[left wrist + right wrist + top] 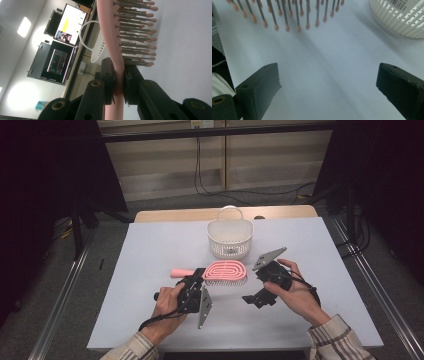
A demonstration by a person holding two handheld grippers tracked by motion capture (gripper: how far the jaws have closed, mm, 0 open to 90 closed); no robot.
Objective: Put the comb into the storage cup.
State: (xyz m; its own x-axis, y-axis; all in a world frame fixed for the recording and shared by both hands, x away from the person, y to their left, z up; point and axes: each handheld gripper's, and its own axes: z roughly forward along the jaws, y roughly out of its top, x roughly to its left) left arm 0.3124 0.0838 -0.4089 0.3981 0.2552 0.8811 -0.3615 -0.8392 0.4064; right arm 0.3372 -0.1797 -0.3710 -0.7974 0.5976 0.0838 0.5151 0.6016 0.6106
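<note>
Presently the pink plastic hairbrush with rows of ball-tipped bristles (226, 271) is held low over the white tabletop (150, 250), just in front of the white slatted plastic basket (230, 239). The left claw (197, 279) is clamped on its neck, where handle meets head; the right claw (252, 299) stands wide open and empty beside it. Judged light, rigid and smooth, with springy bristles, it is best gripped on the handle. Its long axis runs across the tabletop, head toward the right claw, bristles down.
</note>
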